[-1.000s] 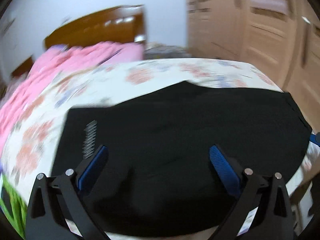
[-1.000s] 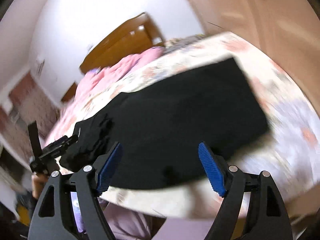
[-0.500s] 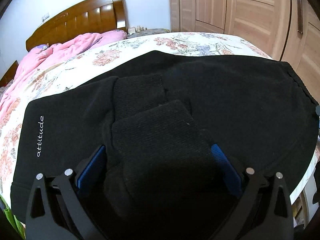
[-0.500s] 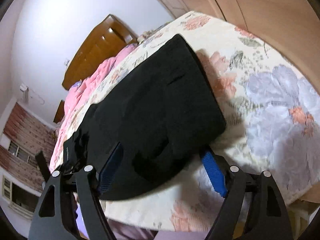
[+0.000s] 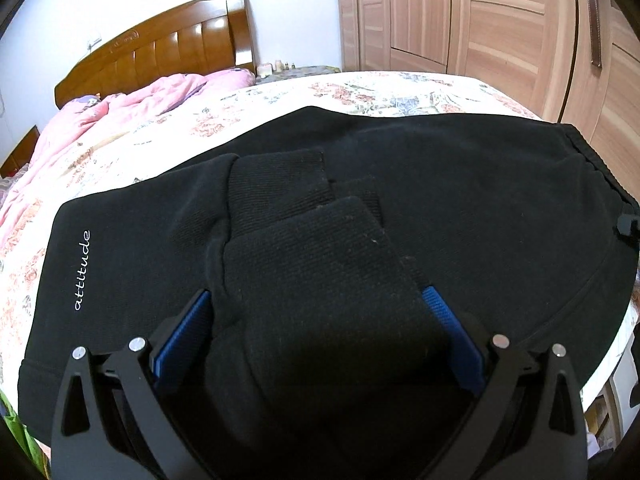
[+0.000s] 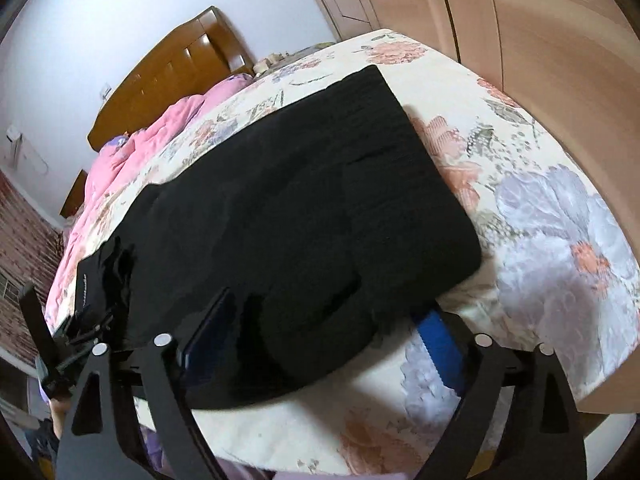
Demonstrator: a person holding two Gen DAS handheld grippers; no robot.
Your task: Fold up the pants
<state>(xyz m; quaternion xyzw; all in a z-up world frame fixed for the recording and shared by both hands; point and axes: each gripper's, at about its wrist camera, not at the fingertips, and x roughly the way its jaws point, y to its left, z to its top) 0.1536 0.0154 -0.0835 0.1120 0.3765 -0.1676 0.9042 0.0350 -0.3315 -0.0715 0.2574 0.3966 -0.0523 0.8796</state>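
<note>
Floral bed (image 5: 248, 120), pink quilt (image 5: 120, 112) near headboard. Black pants (image 5: 460, 184) folded flat across bed. Left gripper (image 5: 316, 320): jaws wide, cuffs bunched between them, grip unclear. Right gripper (image 6: 332, 328): jaws wide, just been opening, straddling pants corner, not pinching.

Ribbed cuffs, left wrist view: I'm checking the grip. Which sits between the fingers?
The nearer ribbed cuff, lying between the blue fingers; the other cuff lies farther off.
</note>
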